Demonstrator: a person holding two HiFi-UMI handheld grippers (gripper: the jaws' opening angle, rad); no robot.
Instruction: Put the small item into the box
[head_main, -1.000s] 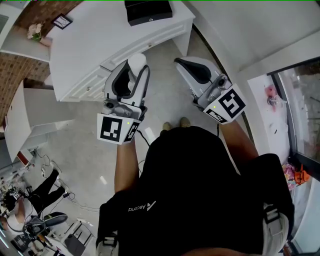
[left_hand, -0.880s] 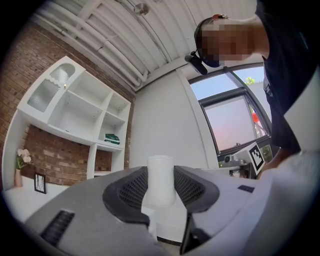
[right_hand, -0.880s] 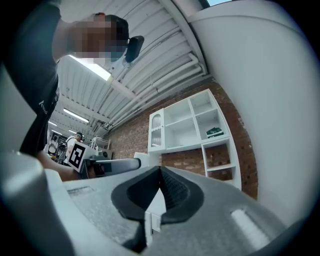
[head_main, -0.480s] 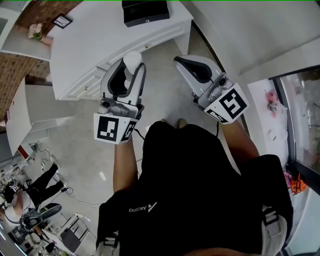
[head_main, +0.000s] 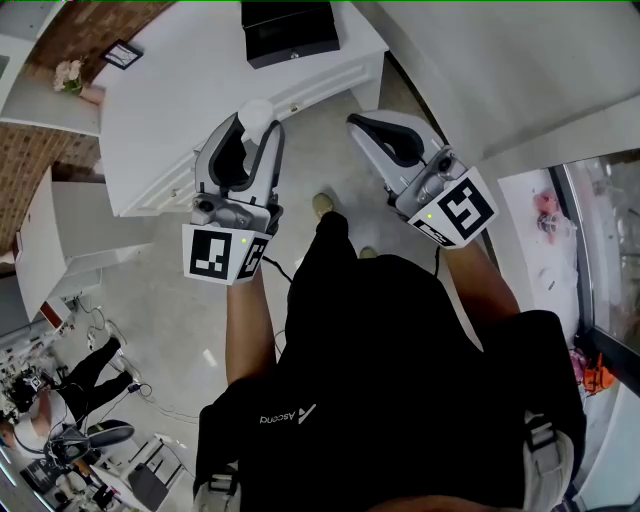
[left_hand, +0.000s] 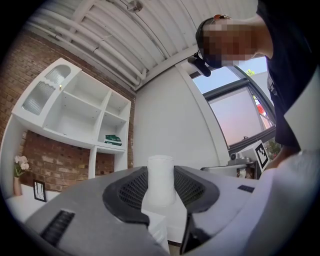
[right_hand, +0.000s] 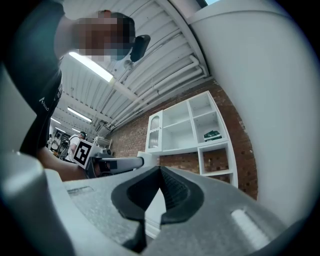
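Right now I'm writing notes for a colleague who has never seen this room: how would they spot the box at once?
Start at the big white counter that fills the upper left of the head view, ahead of the person. The box sits on its top, near the counter's right end. It is the only black, flat, rectangular thing there, and the surface round it is plain white.

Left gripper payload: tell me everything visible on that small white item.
The small white item is a plain cylinder, matte and plastic-looking, with a faint rim at its top and no label in view. It sits lengthwise between the left gripper's black ribbed pads, which are shut on its sides, its top poking past them. Nothing else touches it; it is held in the air.
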